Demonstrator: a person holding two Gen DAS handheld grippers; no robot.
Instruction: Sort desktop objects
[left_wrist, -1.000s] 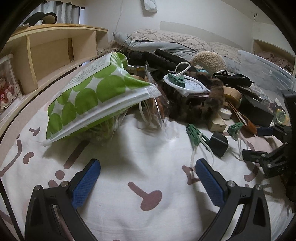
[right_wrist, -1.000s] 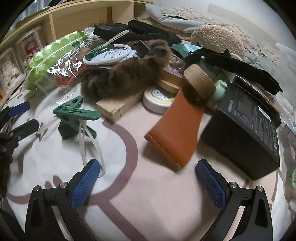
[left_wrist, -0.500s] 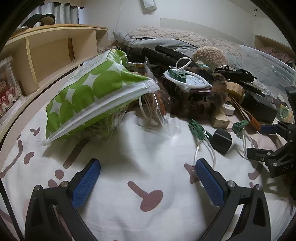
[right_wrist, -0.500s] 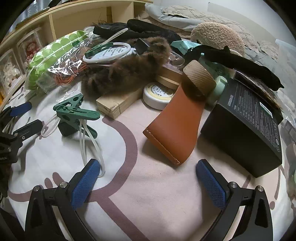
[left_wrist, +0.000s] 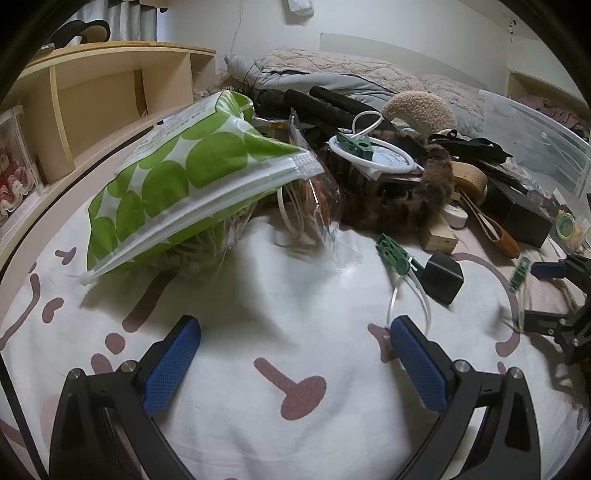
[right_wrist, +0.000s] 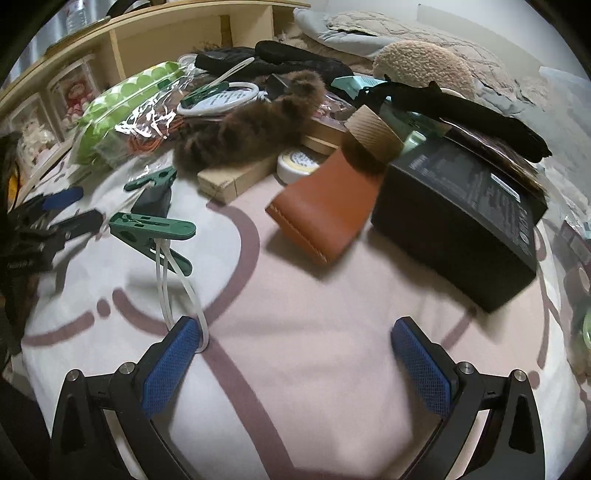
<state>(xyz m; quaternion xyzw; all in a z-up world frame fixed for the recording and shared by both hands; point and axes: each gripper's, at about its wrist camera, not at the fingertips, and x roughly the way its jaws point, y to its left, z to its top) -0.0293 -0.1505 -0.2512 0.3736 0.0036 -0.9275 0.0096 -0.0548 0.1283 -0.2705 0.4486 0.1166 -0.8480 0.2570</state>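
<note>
Right gripper (right_wrist: 297, 363), blue-padded jaws spread wide over bare pink-and-white blanket (right_wrist: 314, 369), pinching nothing. White cord loop (right_wrist: 181, 295) touching the left pad, trailing from a dark green plastic clothes peg (right_wrist: 151, 230) just ahead and left, long axis lying across the view, closed tip pointing right. Beyond, a tan leather pouch (right_wrist: 325, 214) lying flat, long axis slanting toward the upper right, lower end toward the gripper. Just to its right, a black printed cardboard box (right_wrist: 458, 221), closed. Behind, a brown furry strip (right_wrist: 251, 129) draped over a pale wooden block (right_wrist: 229, 177), and a small round white tin (right_wrist: 295, 164).

Left gripper (left_wrist: 295, 363), jaws likewise spread wide and empty over white blanket with brown mushroom shapes. Second green peg (left_wrist: 395, 254) ahead and right, pointing up-left, beside a small black cube (left_wrist: 443, 273). Ahead and left, a green-and-white dotted zip pouch (left_wrist: 184, 184), propped at a slant on a clear plastic bag (left_wrist: 314, 218) holding orange and white cords. Far right, a clear plastic storage bin (left_wrist: 532, 147); contents hard to make out. Pale wooden shelf (left_wrist: 110, 85) along the left, grey pillows (left_wrist: 325, 74) against a white wall.
</note>
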